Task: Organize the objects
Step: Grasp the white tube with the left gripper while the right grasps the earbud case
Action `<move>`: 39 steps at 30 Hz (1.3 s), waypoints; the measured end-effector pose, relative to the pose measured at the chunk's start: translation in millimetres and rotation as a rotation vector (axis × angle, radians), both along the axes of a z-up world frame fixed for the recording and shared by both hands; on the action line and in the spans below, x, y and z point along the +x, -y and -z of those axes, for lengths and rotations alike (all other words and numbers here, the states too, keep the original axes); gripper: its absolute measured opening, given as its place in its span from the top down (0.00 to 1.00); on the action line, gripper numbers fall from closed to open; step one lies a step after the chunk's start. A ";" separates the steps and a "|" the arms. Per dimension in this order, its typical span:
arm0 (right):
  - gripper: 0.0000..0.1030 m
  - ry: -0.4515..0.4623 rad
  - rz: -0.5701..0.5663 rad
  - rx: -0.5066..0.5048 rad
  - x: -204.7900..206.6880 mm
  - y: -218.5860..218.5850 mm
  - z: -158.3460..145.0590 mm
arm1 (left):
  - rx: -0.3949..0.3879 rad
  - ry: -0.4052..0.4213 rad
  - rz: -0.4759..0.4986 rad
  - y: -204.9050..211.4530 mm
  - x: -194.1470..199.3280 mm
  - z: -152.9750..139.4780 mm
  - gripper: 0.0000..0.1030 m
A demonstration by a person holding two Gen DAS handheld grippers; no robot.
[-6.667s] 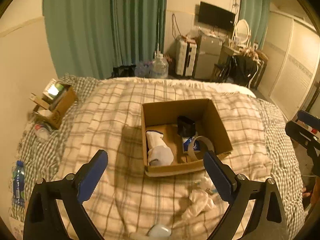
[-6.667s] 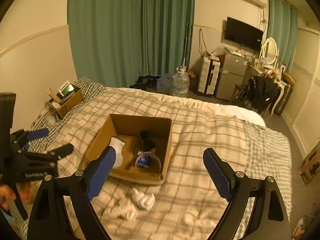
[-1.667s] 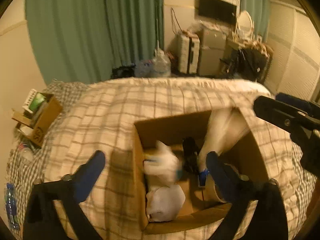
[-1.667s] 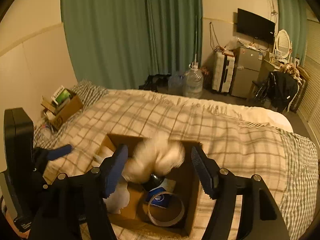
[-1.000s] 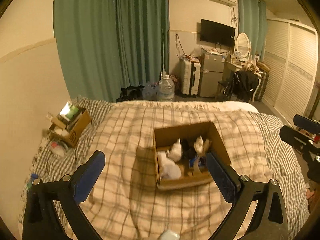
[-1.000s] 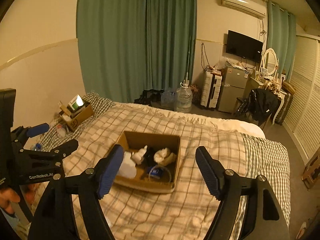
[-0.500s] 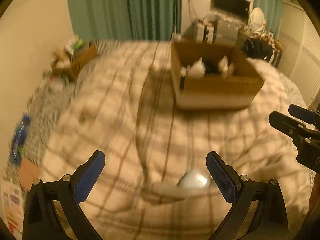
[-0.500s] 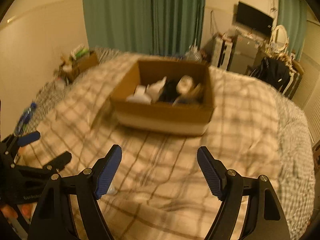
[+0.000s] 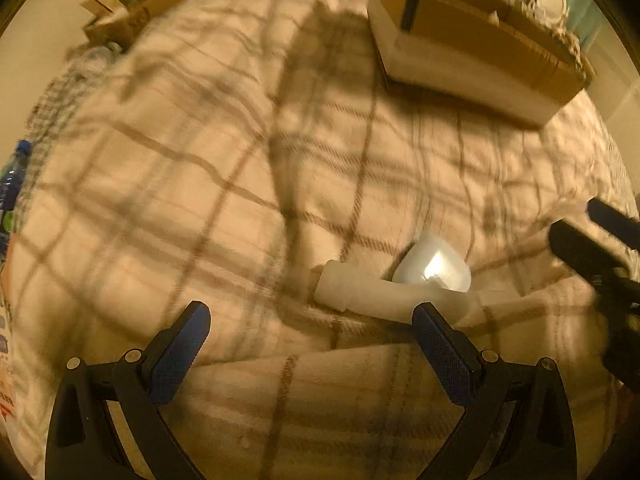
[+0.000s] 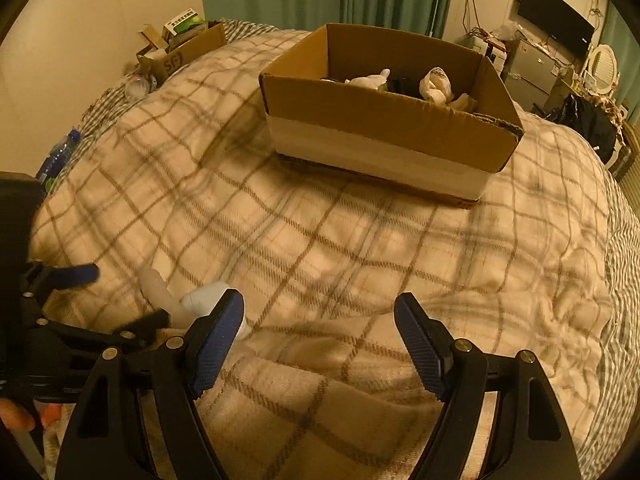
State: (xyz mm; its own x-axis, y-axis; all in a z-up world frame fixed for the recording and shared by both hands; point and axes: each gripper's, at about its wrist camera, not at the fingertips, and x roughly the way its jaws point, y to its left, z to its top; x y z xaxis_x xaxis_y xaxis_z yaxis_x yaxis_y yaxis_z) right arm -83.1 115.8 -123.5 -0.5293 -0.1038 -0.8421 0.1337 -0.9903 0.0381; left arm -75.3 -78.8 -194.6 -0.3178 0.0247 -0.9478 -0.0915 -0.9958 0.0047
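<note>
Where the plaid blanket (image 9: 248, 168) bunches into a fold near the foot of the bed, we find one white sock (image 9: 372, 294) lying flat with one pale, rounded object (image 9: 434, 266) touching its far side; what that object is we cannot tell. In the left wrist view the sock sits at about one o'clock from the left gripper (image 9: 310, 344), its right end just ahead of the right-hand fingertip, while the rest of it lies inside the span of the jaws but beyond them. The jaws stand wide apart and hold nothing. In the right wrist view the same sock (image 10: 160, 290) lies at about ten o'clock from the right gripper (image 10: 320, 330), outside its left fingertip, which partly covers the pale object. These jaws also stand wide apart and empty, with only blanket between them.

Farther out, at twelve o'clock, we count one open cardboard box (image 10: 384, 120) resting on the blanket, well apart from both grippers. Over its rim we see two white bundles (image 10: 436, 84) and something dark between them. At about ten o'clock, by the wall, one smaller carton (image 10: 182, 54) holds packets, and one blue-capped bottle (image 10: 60, 154) lies at the bed's left edge.
</note>
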 end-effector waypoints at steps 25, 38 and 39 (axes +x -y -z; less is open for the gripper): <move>0.25 -0.015 0.118 -0.150 2.3 -37.3 -12.2 | 0.057 -0.028 0.232 -23.8 29.5 -20.7 0.91; 0.25 0.015 -0.006 -0.082 -12.1 -7.4 -14.1 | 0.148 -0.150 0.053 34.3 16.6 -69.3 0.94; 0.25 0.026 -0.036 -0.077 -18.3 0.5 -12.5 | 0.150 -0.158 0.045 36.0 15.4 -71.7 0.94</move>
State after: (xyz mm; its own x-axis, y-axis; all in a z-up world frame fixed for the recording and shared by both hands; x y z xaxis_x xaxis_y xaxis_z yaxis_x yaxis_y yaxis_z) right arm -101.5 115.3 -111.0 -0.5024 -0.1872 -0.8441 0.1669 -0.9789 0.1177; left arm -59.9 -114.8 -122.8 -0.4572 0.1792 -0.8711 -0.1456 -0.9814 -0.1255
